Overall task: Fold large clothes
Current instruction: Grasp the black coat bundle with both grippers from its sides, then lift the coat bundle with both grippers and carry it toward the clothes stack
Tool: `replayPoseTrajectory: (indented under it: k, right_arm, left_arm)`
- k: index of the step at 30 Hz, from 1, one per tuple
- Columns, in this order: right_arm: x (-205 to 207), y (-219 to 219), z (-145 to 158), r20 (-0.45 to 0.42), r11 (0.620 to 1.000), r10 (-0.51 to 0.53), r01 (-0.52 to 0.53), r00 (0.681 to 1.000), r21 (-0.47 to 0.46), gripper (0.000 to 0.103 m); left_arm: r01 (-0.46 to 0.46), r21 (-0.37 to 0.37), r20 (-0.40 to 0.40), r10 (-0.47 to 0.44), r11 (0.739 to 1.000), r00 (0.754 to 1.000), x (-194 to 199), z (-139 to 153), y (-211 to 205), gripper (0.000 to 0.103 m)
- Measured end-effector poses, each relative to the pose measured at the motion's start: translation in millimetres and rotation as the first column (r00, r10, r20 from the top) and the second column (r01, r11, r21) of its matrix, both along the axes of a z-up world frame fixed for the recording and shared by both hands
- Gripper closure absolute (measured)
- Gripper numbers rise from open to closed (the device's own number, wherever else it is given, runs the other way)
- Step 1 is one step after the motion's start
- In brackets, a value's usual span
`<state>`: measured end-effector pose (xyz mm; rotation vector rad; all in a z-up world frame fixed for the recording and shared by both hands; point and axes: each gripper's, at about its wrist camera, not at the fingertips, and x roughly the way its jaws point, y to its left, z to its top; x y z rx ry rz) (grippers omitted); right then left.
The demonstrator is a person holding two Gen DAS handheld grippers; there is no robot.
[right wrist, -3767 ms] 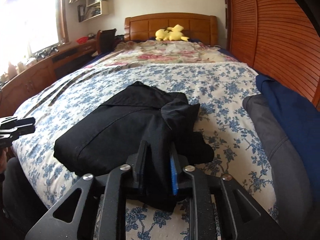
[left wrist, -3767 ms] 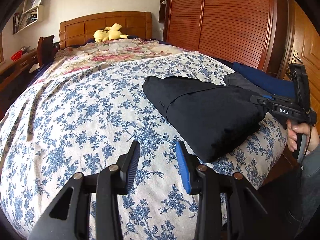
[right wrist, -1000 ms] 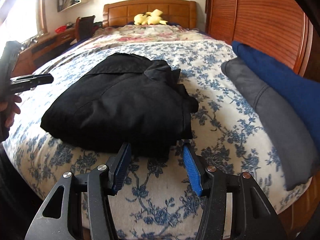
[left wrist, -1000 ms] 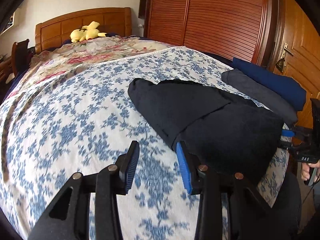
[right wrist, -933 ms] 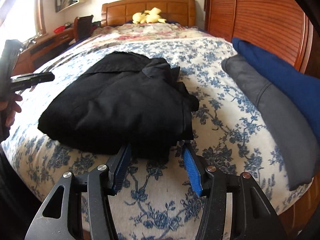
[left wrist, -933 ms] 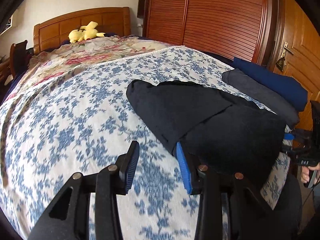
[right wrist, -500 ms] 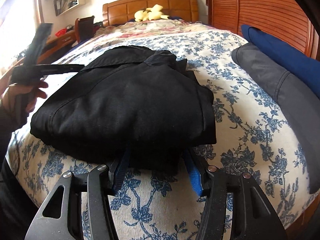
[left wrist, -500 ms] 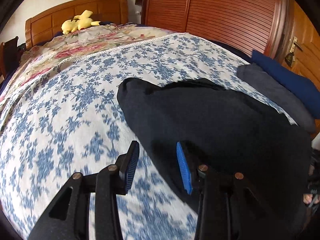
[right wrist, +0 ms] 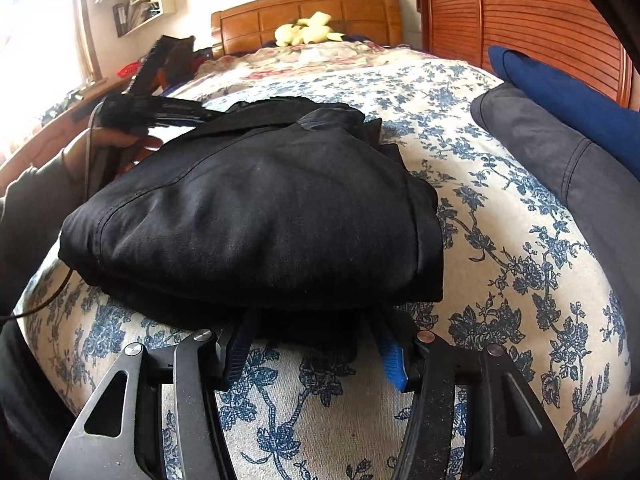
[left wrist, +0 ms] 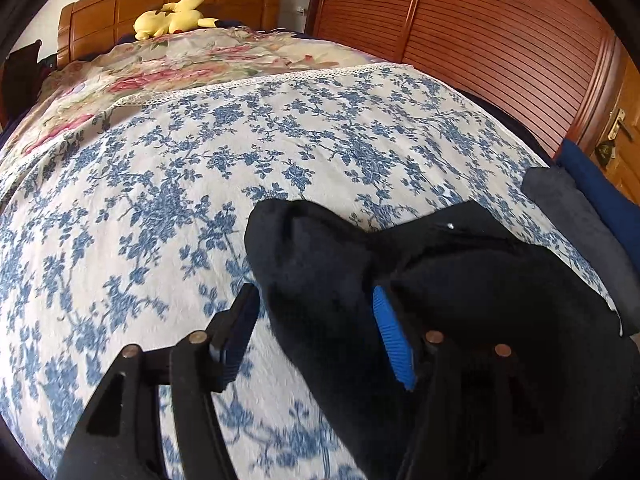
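A folded black garment [right wrist: 256, 208] lies on the blue-flowered bedspread [left wrist: 160, 184] near the bed's foot. In the left wrist view my left gripper [left wrist: 316, 320] straddles the garment's far corner [left wrist: 320, 264]. Its jaws are opening and the cloth sits loosely between the pads. From the right wrist view that left gripper [right wrist: 176, 110] shows at the garment's far left edge, held by a hand [right wrist: 108, 140]. My right gripper [right wrist: 314, 346] stands open at the near edge. The thick fold lies between its fingers without being pinched.
A grey folded garment [right wrist: 560, 160] and a dark blue one [right wrist: 560, 92] lie along the bed's right side beside louvred wooden wardrobe doors [left wrist: 500, 40]. A yellow plush toy [left wrist: 172, 16] rests by the headboard. A desk and shelves [right wrist: 136, 4] stand at the left.
My left gripper has swung right and down onto the garment's corner, and its jaws have spread wider. The right gripper has crept forward, so the near fold now sits between its fingers.
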<state>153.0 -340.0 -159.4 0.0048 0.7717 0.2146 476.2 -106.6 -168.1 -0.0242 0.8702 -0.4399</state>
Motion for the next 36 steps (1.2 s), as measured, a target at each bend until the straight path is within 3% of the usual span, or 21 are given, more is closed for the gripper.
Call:
replayPoseTrajectory:
  k: [8,16,17,20,24,32,36]
  right_arm:
    - [2,-1,-1,-0.006,1.0,-0.009,0.009,1.0,0.025,0.048]
    - [5,0,-2,-0.02,0.997,-0.018,0.019,1.0,0.073,0.046]
    - [5,0,-2,-0.021,0.996,-0.018,0.02,1.0,0.086,0.049]
    - [2,-2,-1,-0.014,0.991,0.006,-0.004,1.0,0.137,0.074]
    - [-2,-4,4,0.002,0.985,0.02,-0.021,1.0,0.172,0.089]
    - [-16,-18,40,0.071,0.992,-0.026,0.017,0.997,0.126,0.094]
    - [-34,-37,57,0.1,0.992,-0.064,0.052,0.993,0.113,0.094]
  left_arm:
    - [-0.041,-0.004,-0.019,0.041,0.999,0.999,8,-9,-5,0.045]
    - [0.006,-0.032,-0.054,-0.008,0.999,0.998,13,-8,-6,0.069]
    - [0.009,-0.024,-0.055,-0.01,1.0,0.998,12,-7,-8,0.073]
    - [0.002,0.016,-0.021,-0.002,1.0,1.0,4,-1,-12,0.086]
    - [-0.032,0.056,0.036,0.03,0.998,0.999,-13,13,-11,0.095]
    - [-0.023,0.052,0.103,0.017,0.998,0.995,-67,57,0,0.097]
    - [0.007,0.037,0.103,-0.011,0.999,0.995,-104,65,-1,0.097]
